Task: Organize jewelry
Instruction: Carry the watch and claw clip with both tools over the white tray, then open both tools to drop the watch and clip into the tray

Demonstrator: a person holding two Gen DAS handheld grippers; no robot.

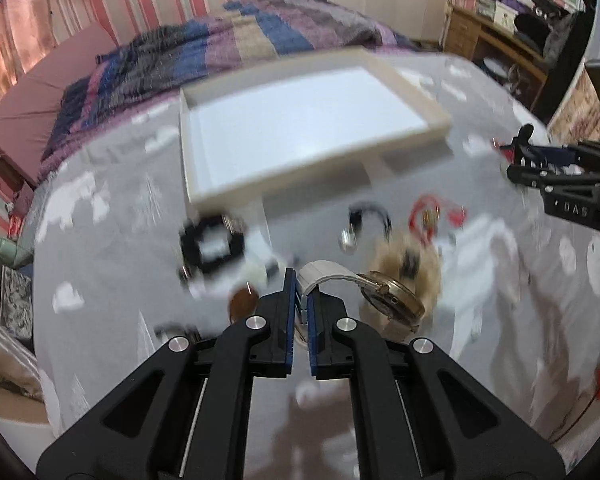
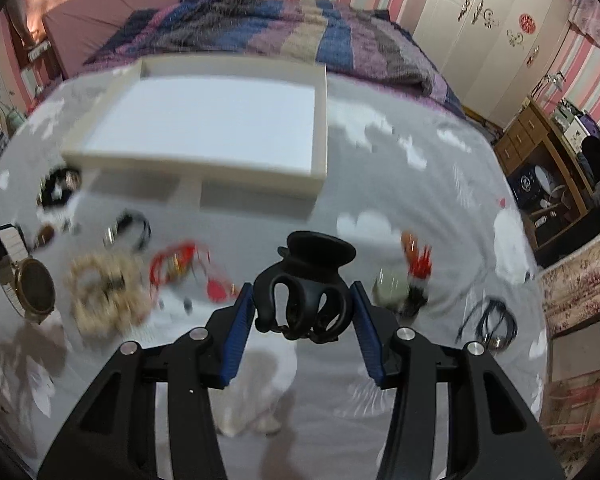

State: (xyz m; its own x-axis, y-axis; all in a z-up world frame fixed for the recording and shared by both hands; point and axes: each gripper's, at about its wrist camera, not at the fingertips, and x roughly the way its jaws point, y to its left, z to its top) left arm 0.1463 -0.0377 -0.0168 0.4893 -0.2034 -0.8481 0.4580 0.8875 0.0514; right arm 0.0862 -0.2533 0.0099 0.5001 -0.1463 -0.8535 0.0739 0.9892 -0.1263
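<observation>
My left gripper is shut on the white strap of a gold-cased watch and holds it above the grey bedspread; the watch also shows in the right wrist view. My right gripper is shut on a black hair claw clip, which it holds by both sides. The white tray lies ahead on the bed, empty inside, and shows in the right wrist view. My right gripper also shows at the right of the left wrist view.
On the bedspread lie a beige beaded bracelet, a red bracelet, a black bracelet, a black-and-white piece, an orange-red piece and a dark cord. A striped blanket lies behind the tray.
</observation>
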